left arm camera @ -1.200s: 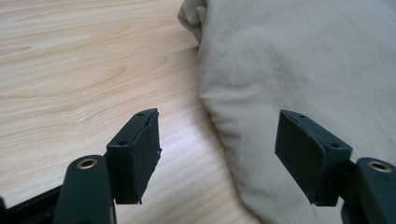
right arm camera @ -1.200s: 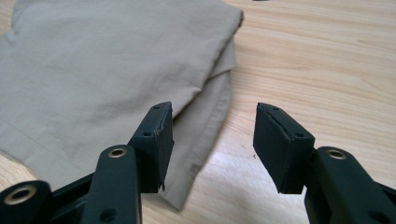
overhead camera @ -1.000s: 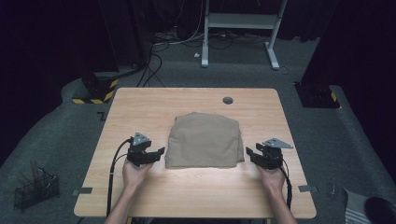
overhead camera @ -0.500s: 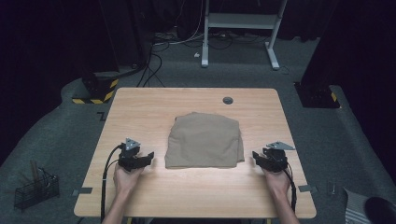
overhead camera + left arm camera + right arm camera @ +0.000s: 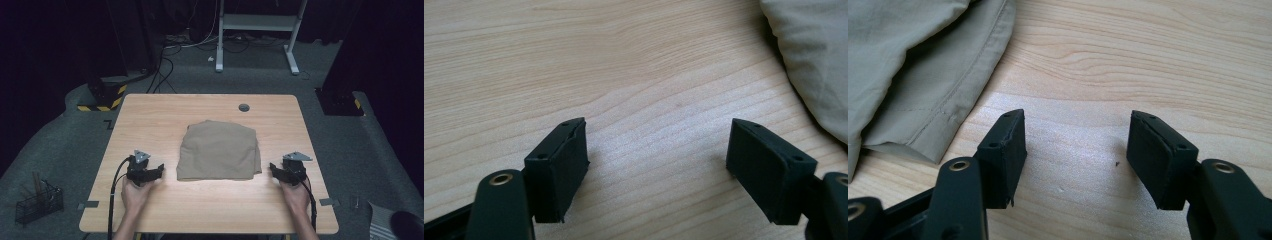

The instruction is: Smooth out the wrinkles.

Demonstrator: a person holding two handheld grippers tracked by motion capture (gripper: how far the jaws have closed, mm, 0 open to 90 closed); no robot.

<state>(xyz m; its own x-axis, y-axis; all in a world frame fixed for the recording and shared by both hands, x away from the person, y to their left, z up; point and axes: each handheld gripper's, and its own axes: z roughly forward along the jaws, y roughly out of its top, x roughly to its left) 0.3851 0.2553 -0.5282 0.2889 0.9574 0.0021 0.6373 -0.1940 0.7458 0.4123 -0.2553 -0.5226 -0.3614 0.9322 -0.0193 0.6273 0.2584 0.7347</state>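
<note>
Bright overhead light on the table (image 5: 150, 120), a dark surround, and sharp close gripper views.

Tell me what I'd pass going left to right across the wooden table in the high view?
Left gripper → folded tan cloth → right gripper, all on the wooden table.

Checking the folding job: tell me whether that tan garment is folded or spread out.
Folded. The tan garment lies as a compact, near-square bundle on the table, and stacked hemmed layers show at its corner.
</note>
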